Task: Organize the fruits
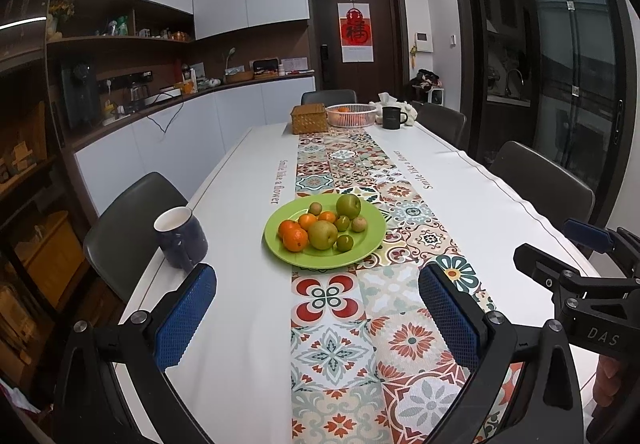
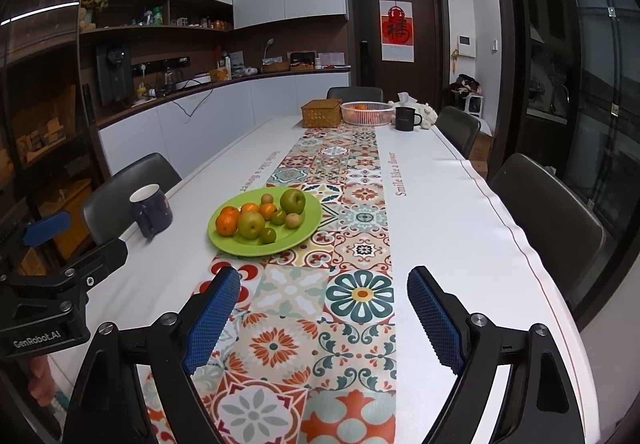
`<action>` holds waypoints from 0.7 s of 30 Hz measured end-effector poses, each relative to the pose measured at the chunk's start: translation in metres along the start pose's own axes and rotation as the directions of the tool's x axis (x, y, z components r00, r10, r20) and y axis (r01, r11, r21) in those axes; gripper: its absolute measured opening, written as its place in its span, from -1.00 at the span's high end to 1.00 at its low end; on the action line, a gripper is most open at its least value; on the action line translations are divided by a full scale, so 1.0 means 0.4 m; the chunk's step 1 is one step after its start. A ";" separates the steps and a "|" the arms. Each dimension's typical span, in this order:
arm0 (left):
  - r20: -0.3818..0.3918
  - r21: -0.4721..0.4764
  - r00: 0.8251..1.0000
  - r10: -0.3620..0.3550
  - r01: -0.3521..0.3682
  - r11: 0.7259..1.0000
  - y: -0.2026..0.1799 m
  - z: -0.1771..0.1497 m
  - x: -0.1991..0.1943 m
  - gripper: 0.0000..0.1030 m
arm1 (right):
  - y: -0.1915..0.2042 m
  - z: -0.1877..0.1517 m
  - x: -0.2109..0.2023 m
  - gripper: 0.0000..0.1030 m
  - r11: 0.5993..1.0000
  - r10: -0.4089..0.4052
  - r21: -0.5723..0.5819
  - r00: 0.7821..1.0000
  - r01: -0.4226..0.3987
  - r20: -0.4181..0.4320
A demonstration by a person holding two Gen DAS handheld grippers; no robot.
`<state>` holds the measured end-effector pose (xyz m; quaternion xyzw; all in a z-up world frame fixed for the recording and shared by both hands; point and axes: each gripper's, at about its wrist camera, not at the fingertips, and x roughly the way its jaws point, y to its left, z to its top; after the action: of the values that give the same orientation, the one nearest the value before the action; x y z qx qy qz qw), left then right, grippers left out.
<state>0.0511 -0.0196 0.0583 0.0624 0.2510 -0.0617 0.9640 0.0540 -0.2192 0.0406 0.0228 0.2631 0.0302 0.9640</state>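
A green plate (image 1: 362, 248) (image 2: 308, 228) sits on the patterned table runner, holding several fruits: oranges (image 1: 295, 239) (image 2: 226, 224), a green apple (image 1: 348, 205) (image 2: 292, 201), a yellow-green pear (image 1: 322, 234) (image 2: 251, 224) and small green and brown fruits. My left gripper (image 1: 318, 318) is open and empty, above the near table, short of the plate. My right gripper (image 2: 324, 320) is open and empty, to the right of the left one and also short of the plate. Each gripper shows at the other view's edge.
A dark blue mug (image 1: 181, 238) (image 2: 151, 209) stands left of the plate near the table edge. At the far end are a wicker box (image 1: 309, 118), a white basket (image 1: 351, 115) with an orange fruit, and a black mug (image 1: 393, 117). Chairs line both sides.
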 end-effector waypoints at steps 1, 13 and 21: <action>0.000 0.000 1.000 0.000 0.000 1.000 0.000 0.000 -0.001 -1.00 | 0.000 0.000 0.000 -0.68 1.000 -0.001 -0.001 1.000 0.001 0.000; 0.000 -0.001 1.000 0.001 -0.001 1.000 0.001 -0.003 -0.004 -1.00 | 0.005 -0.004 -0.002 -0.68 1.000 0.000 -0.003 1.000 0.000 -0.003; 0.000 -0.002 1.000 0.000 0.000 1.000 0.002 -0.003 -0.006 -1.00 | 0.005 -0.004 -0.003 -0.68 1.000 0.001 -0.004 1.000 -0.001 -0.003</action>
<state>0.0485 -0.0184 0.0585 0.0615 0.2509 -0.0616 0.9641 0.0522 -0.2172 0.0399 0.0212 0.2644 0.0311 0.9637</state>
